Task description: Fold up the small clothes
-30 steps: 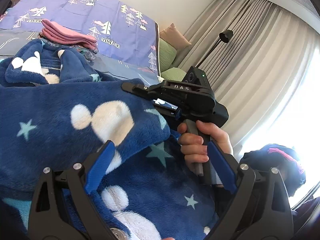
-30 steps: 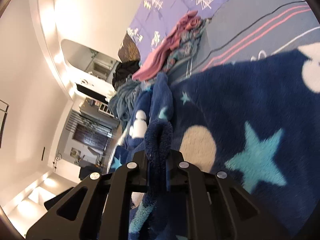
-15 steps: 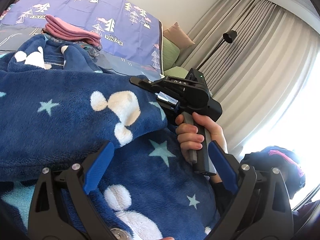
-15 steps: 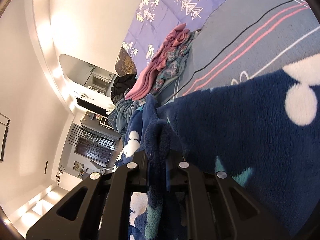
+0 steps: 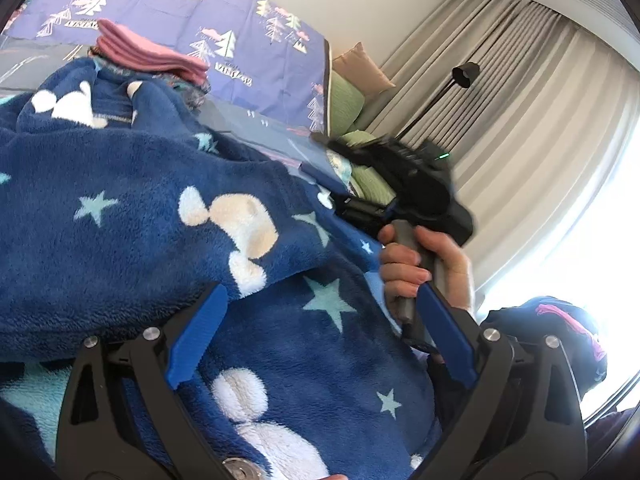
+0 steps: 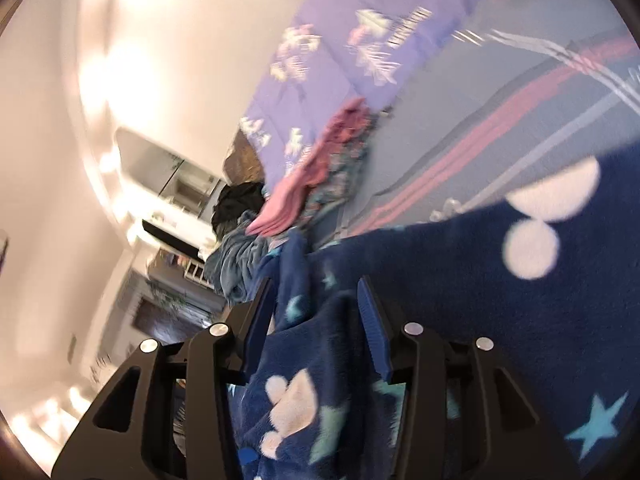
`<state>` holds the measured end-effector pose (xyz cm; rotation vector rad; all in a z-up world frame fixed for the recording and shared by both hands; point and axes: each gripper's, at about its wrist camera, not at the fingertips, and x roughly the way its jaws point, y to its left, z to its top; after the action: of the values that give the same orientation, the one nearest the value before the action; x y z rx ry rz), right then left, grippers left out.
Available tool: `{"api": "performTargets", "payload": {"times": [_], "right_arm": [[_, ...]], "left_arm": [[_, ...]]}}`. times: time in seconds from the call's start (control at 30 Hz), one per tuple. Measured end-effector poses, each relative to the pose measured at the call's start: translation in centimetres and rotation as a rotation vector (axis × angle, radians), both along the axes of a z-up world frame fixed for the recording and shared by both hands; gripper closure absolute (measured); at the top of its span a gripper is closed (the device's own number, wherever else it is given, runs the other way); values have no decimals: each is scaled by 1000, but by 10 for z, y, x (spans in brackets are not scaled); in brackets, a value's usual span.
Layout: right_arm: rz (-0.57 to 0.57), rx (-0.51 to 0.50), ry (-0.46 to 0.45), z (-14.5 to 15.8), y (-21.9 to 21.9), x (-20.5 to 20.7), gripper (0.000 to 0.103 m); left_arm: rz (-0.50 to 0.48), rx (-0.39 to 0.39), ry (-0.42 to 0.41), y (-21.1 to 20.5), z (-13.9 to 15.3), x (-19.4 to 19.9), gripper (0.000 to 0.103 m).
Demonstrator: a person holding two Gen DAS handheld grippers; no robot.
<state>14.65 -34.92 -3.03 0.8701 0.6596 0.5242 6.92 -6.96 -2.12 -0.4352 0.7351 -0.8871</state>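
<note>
My right tool (image 6: pixel 316 312), jaws just opened, straddles the fleece (image 6: pixel 304 392) fold unpinched; left tool (image 5: pixel 320 336) gapes empty, nearer.

My left wrist camera is looking forward between its own fingers (image 5: pixel 196 332), sitting very close over the blue fleece garment (image 5: pixel 132 220) on the bed (image 5: pixel 248 124), facing the curtains (image 5: pixel 532 112). It is catching the right gripper (image 5: pixel 332 142) from the side. My right wrist camera is viewing the room rolled sideways, its fingers (image 6: pixel 370 316) framing a fleece fold, facing the wall (image 6: pixel 48 128). Both views are sharing the fleece, the pink folded stack (image 5: pixel 148 54) (image 6: pixel 308 184) and the tree-print purple cover (image 5: pixel 240 20) (image 6: pixel 348 40).
</note>
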Motion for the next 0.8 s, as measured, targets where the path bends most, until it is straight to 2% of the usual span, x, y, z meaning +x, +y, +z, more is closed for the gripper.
{"api": "performTargets", "payload": {"times": [0.1,0.17,0.2,0.27,0.3,0.33,0.4,0.47,0.57,0.63,0.73,0.8], "right_arm": [[137,-120,-144,28,38,-11,59],[208,-181,-163,32,60,-11,60],[225,-210,-146,30,67,-10,59],[239,-351,-10,8,86,0,59],[239,-405,68,-6,91,7,63],[245,-404,102,-16,93,12,62],[252,-350,77,-9,88,12,55],[252,-291,82,-10,82,13,55],[252,-283,78,-9,84,12,54],[244,-271,66,-6,83,12,43],[173,-204,22,2,60,6,33],[79,-143,5,7,37,4,26]], "left_arm": [[3,10,24,-1,-3,4,6],[4,12,22,-1,-3,4,6],[4,13,19,-2,-3,4,6],[5,9,17,-1,-2,4,6],[8,2,13,0,-1,4,6],[19,0,4,1,1,3,6],[43,-3,-14,3,9,2,6],[69,2,-57,3,22,2,6],[145,68,-125,-5,51,16,6],[234,118,-91,-11,64,41,6],[301,98,-74,-15,64,76,6],[332,151,-76,-23,45,93,6]]}}
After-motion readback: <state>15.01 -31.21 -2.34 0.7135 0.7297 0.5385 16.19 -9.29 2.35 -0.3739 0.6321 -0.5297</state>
